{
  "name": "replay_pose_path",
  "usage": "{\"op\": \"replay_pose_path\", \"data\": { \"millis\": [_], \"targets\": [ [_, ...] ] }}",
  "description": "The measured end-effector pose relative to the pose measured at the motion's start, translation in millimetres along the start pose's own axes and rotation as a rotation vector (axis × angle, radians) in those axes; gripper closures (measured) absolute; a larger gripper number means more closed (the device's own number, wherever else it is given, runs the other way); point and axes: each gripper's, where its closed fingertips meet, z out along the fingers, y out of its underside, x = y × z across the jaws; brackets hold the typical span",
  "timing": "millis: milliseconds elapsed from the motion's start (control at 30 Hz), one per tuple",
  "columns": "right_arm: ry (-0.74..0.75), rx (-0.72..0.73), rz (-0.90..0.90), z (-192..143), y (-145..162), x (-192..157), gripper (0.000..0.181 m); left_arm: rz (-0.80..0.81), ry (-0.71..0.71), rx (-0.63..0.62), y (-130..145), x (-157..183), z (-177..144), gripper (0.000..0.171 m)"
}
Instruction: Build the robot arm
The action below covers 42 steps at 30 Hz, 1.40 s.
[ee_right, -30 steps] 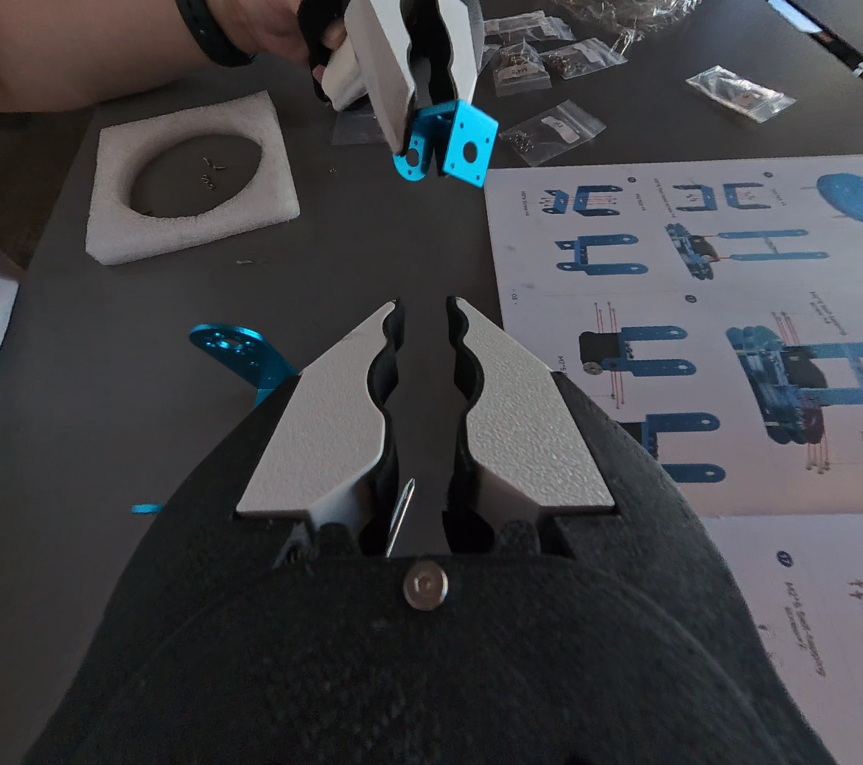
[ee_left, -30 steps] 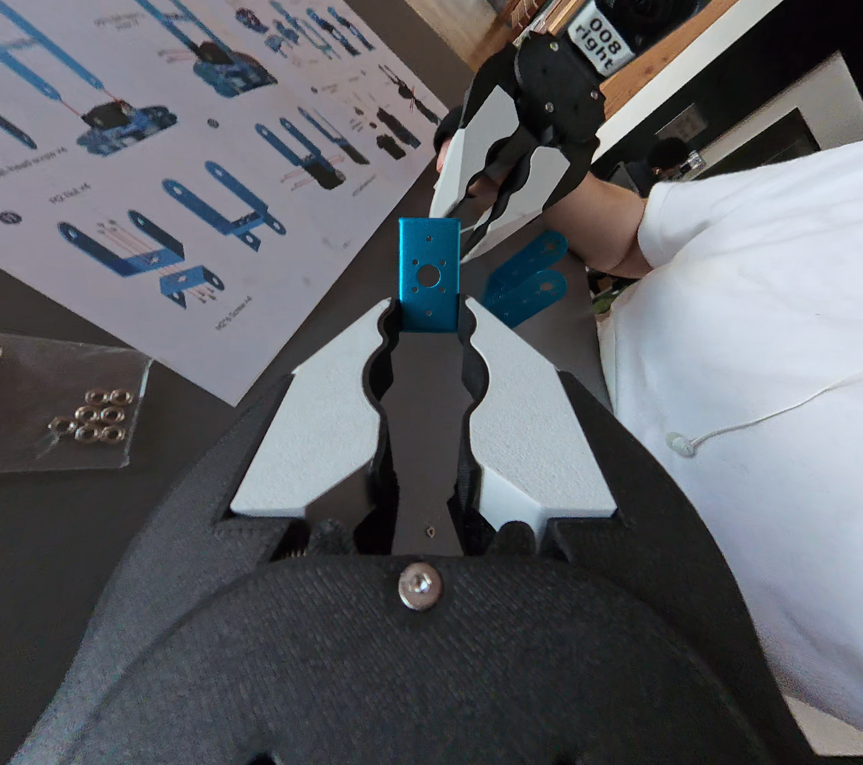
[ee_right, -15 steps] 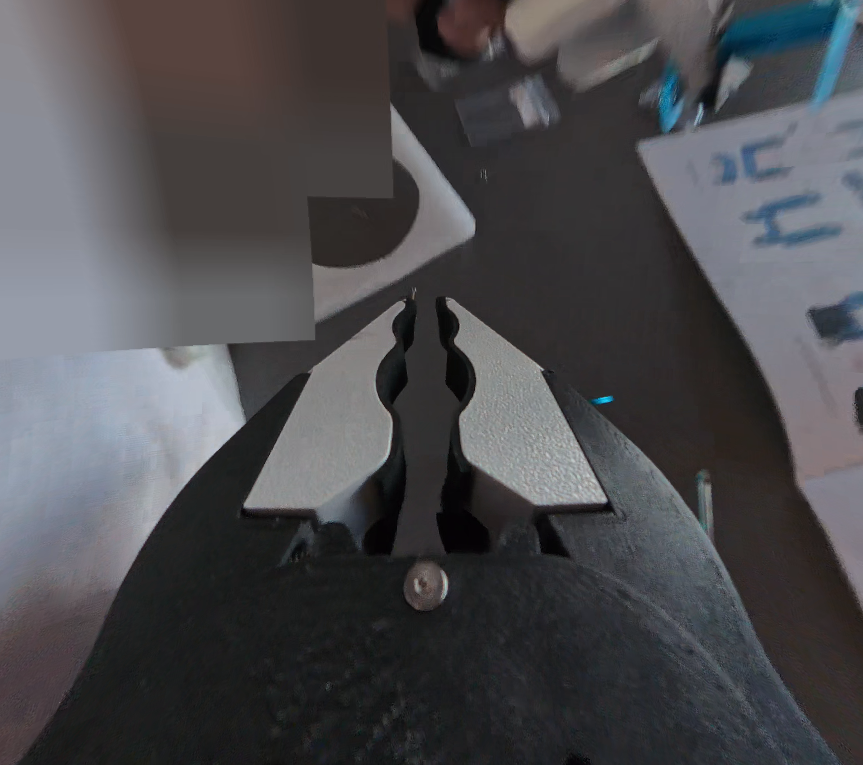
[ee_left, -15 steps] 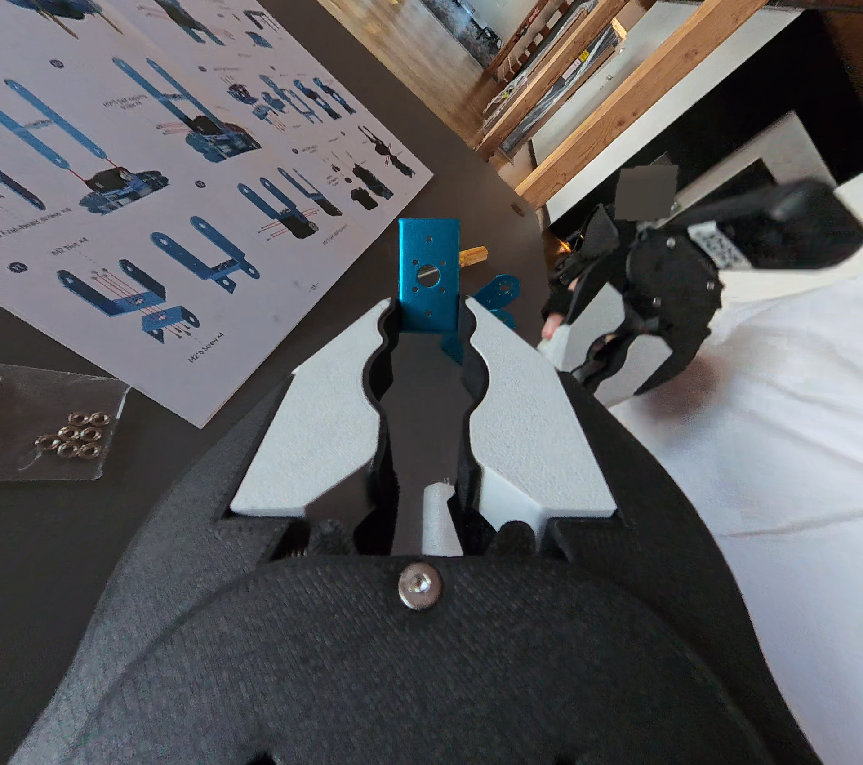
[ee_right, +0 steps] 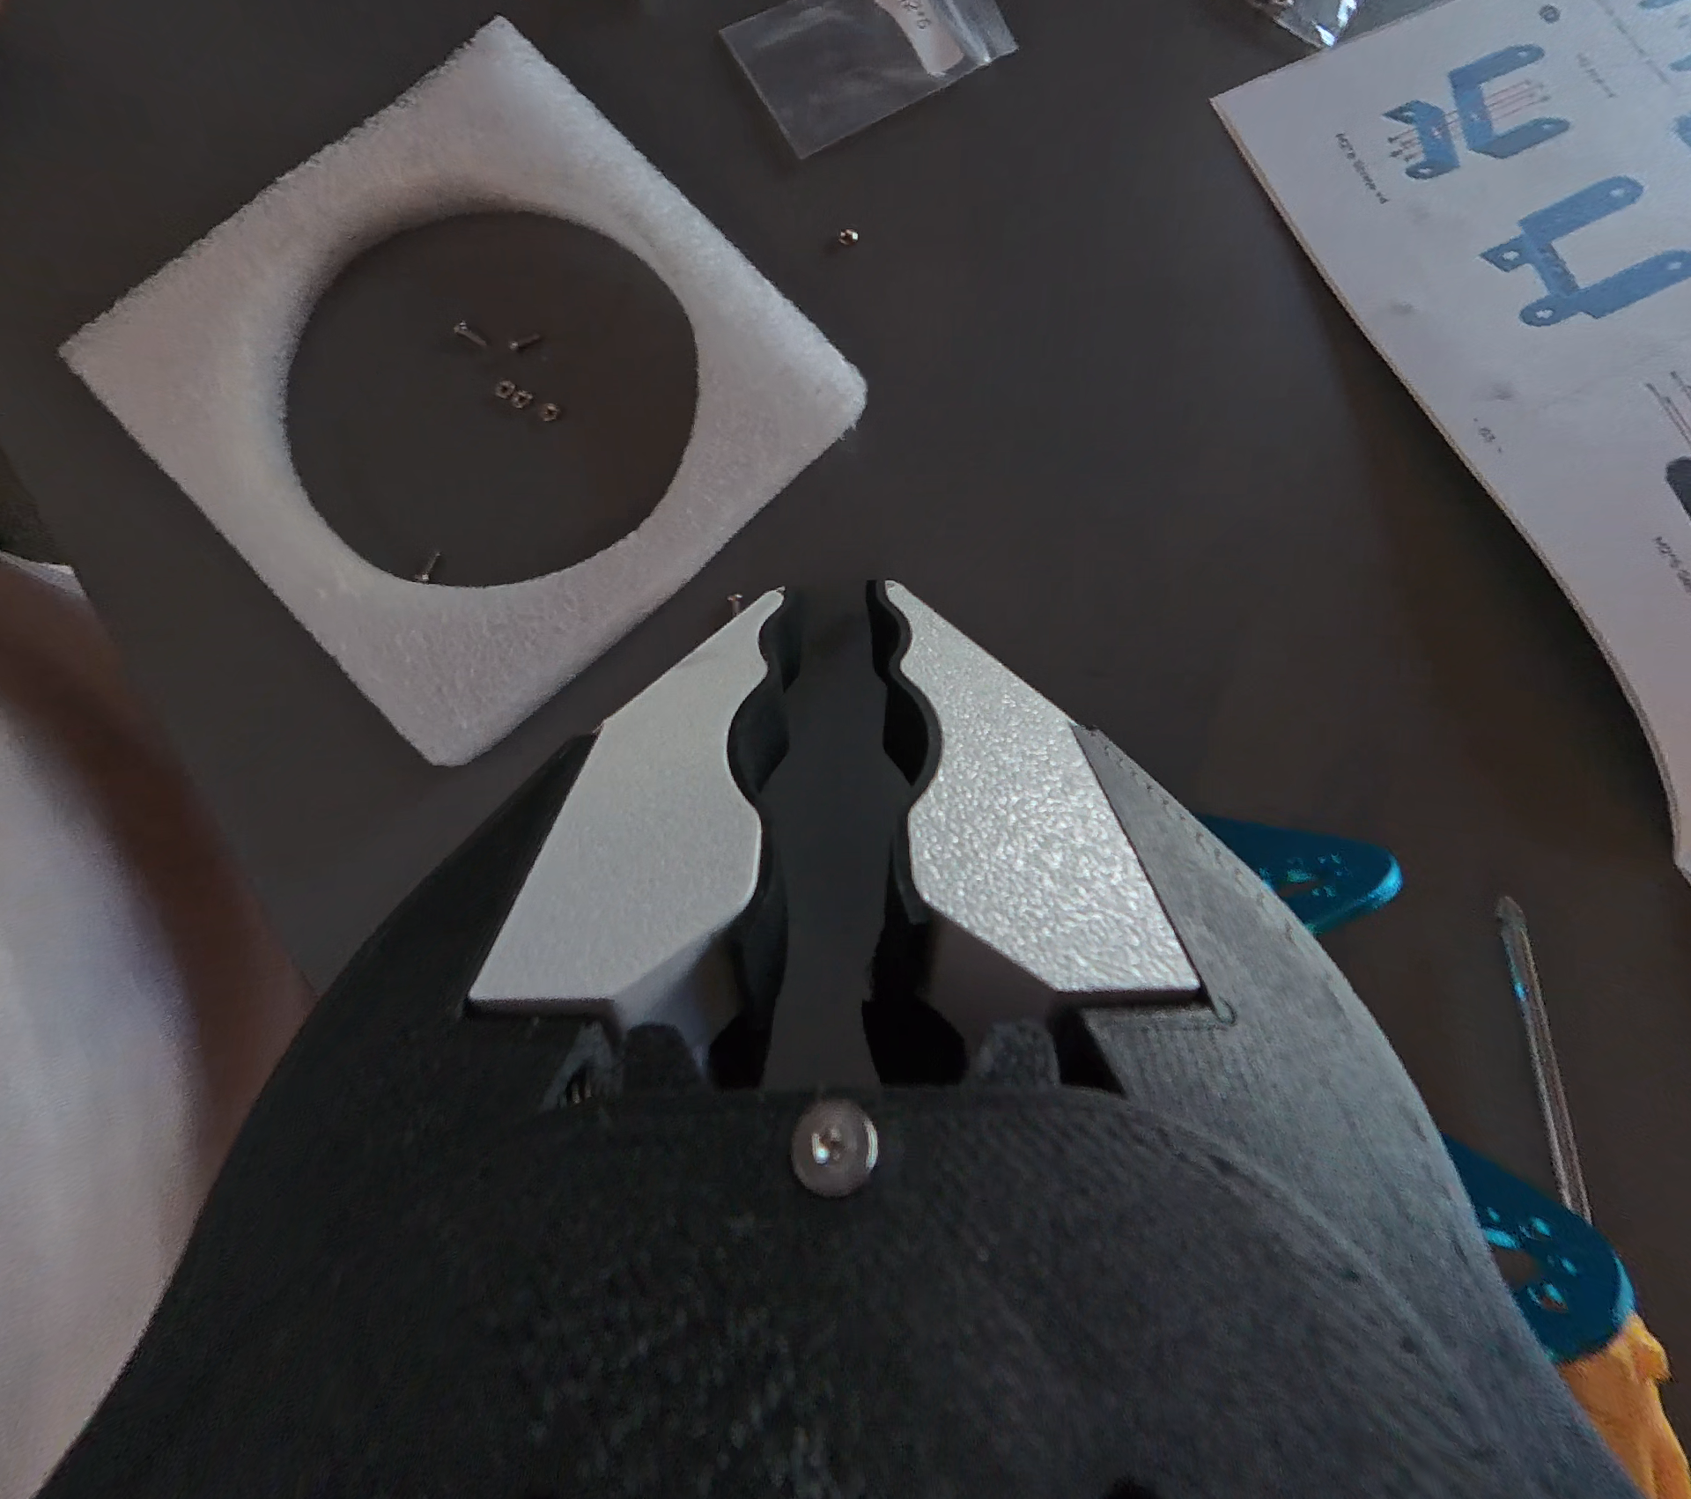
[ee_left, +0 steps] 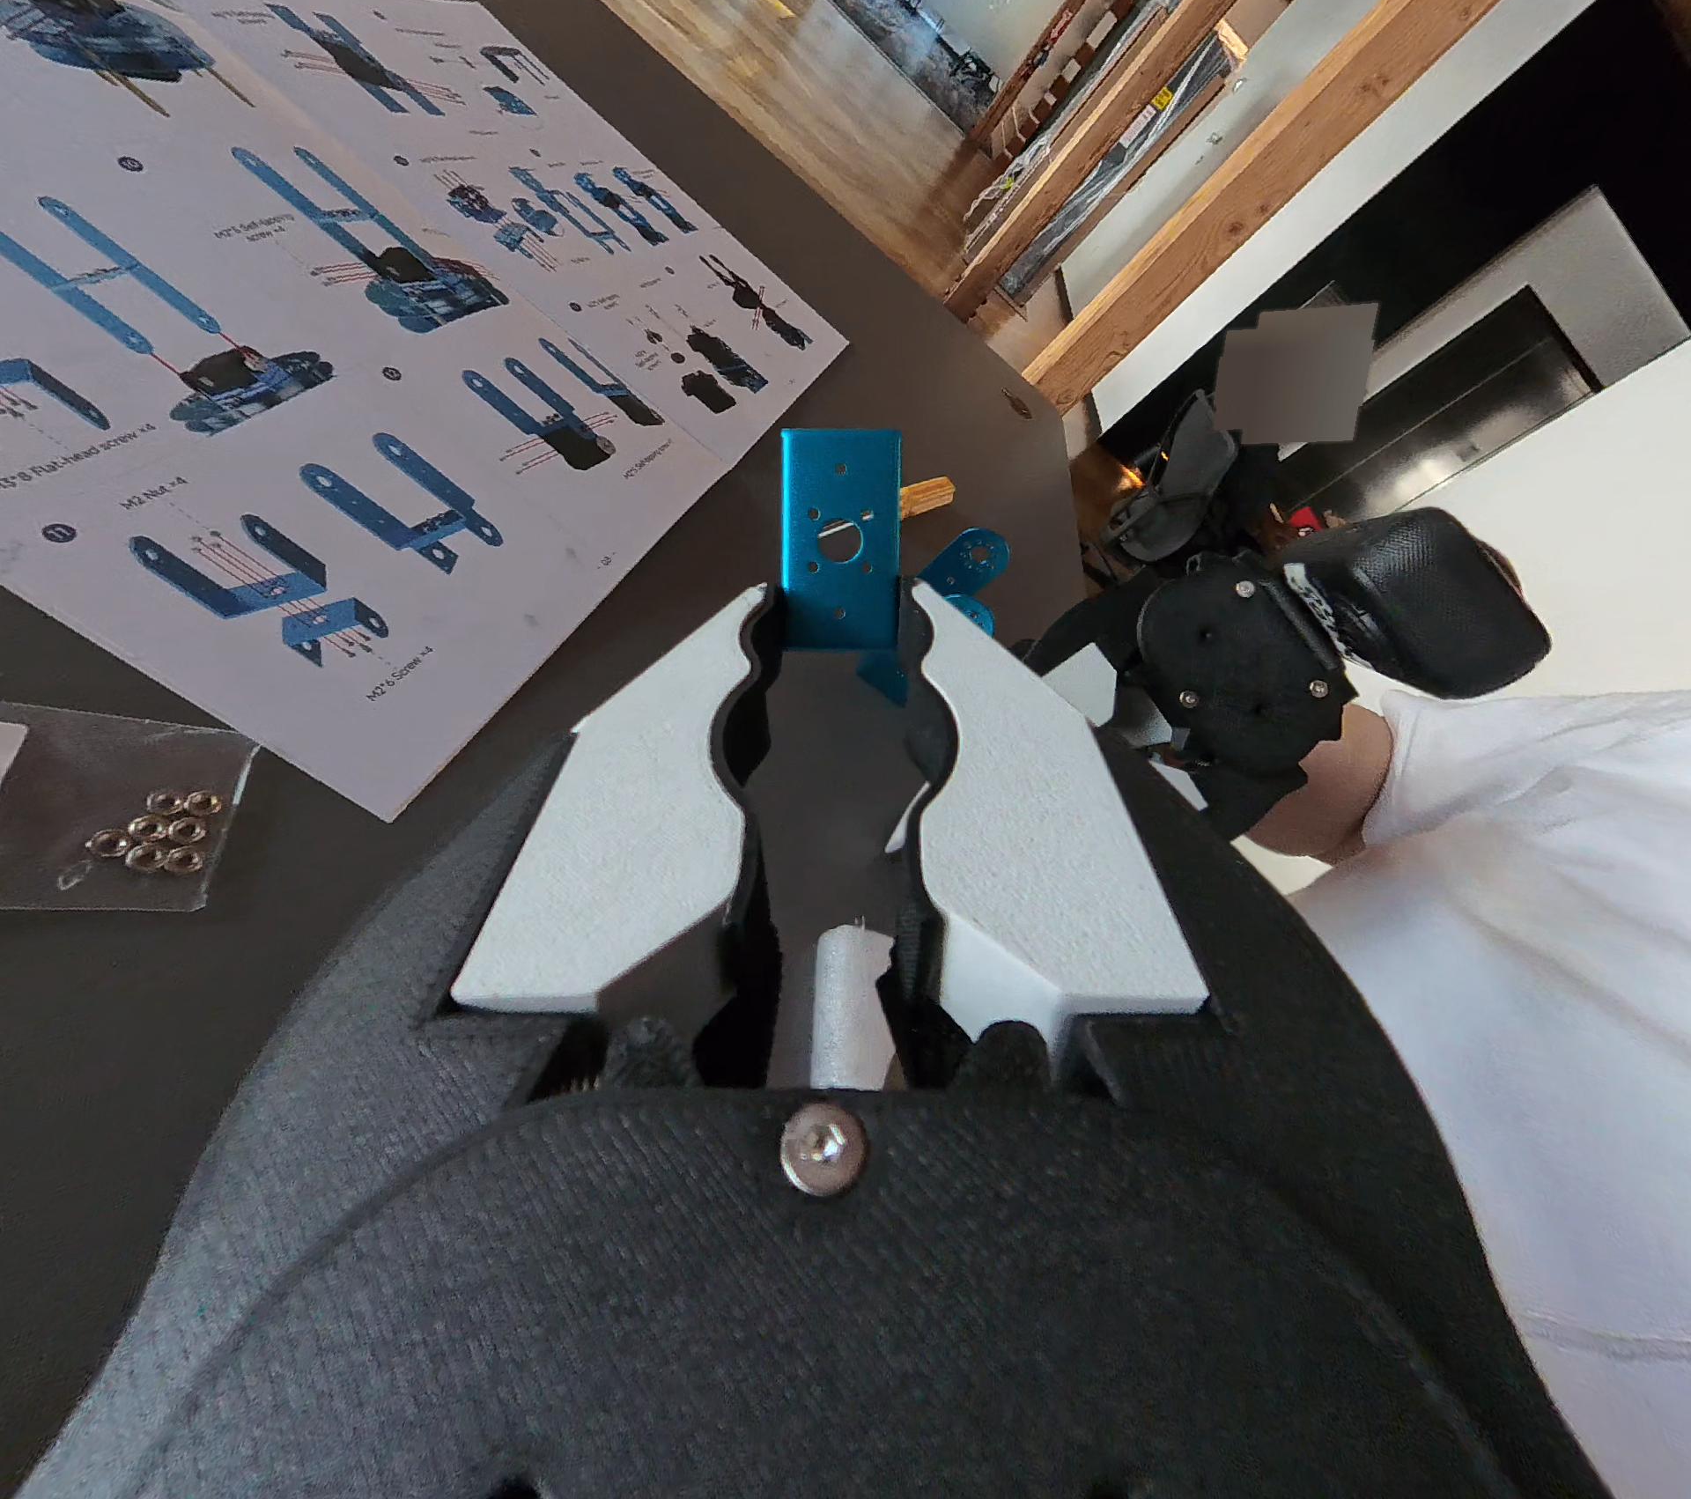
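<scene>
Left gripper (ee_left: 840,604) clamps an upright blue metal bracket (ee_left: 840,540) above a dark table (ee_right: 1144,494).

The right gripper (ee_right: 828,599), fingers slightly apart and empty, hovers just beside a white foam square (ee_right: 457,394) ringing loose screws and nuts (ee_right: 512,380); an instruction sheet (ee_left: 302,320) lies nearby.

Right gripper (ee_right: 831,595) jaws parted, empty, beside white foam frame (ee_right: 457,394)

Both wrist views look closely along their fingers, sharing the instruction sheet (ee_left: 348,320).
</scene>
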Motion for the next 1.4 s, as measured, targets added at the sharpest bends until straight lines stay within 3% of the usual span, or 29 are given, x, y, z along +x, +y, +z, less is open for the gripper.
{"op": "replay_pose_path", "data": {
  "millis": [100,267,467,667,967,1067,1267,1400],
  "targets": [
    [0.030,-0.012,-0.027,-6,2,0,0.167,0.002,0.003,0.007,-2,1,-2,0.148],
    [-0.043,-0.017,-0.002,-6,5,-21,0.164,-0.001,-0.007,0.007,-3,-1,-3,0.148],
    [0.088,-0.040,-0.052,-6,3,7,0.168,0.018,-0.006,0.005,-6,3,-3,0.148],
    [-0.002,0.010,-0.019,-8,-4,-9,0.169,0.032,0.000,0.003,-7,10,-3,0.148],
    [-0.104,-0.032,-0.241,2,-5,-14,0.164,0.011,-0.002,-0.004,-2,3,-3,0.148],
    [-0.175,-0.041,-0.219,8,-11,-22,0.165,0.008,0.003,-0.015,-1,4,-1,0.148],
    [-0.166,-0.063,-0.214,9,-11,-19,0.165,0.043,0.014,-0.007,-5,14,-4,0.148],
    [-0.189,-0.071,-0.064,5,-17,-13,0.176,0.036,0.013,-0.011,-4,13,-2,0.148]
  ]
}}
